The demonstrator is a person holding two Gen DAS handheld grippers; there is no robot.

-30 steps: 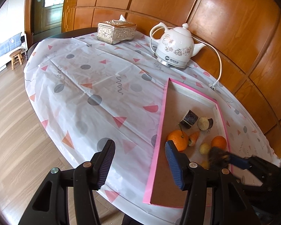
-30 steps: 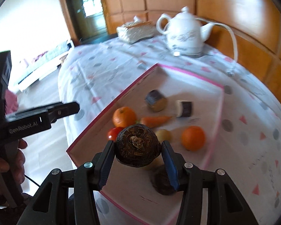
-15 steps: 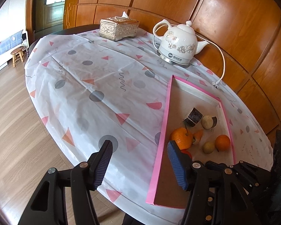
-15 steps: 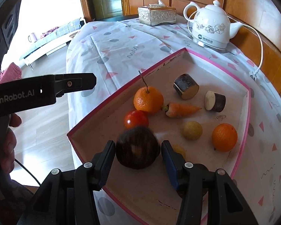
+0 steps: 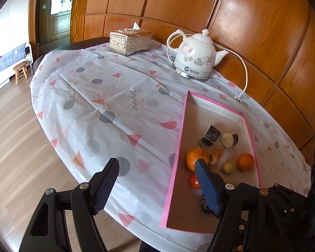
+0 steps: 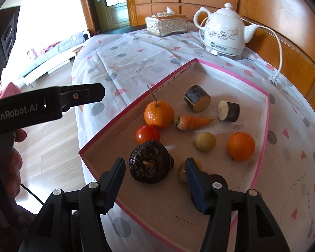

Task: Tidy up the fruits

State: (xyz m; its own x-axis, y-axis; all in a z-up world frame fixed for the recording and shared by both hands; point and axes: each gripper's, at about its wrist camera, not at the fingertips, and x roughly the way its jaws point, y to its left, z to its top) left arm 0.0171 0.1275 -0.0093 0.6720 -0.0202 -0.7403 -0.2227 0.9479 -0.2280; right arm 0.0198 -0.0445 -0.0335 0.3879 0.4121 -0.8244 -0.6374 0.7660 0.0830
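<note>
yellowish fruit (image 6: 181, 171) sits half hidden behind right gripper (image 6: 154, 181) fingers (image 6: 194, 180).

Dark brown rough round fruit (image 6: 150, 164) rests on tray (image 6: 107, 138) floor, near corner, just below tomato (image 6: 147, 134); two oranges (image 6: 158, 114), carrot (image 6: 194, 121) beyond.

So the round table (image 5: 52, 54) has a white patterned cloth (image 5: 107, 96) over it, and sitting on that are a pink-rimmed tray (image 6: 124, 115), a white kettle (image 5: 196, 59) and a tissue box (image 5: 130, 42).
</note>
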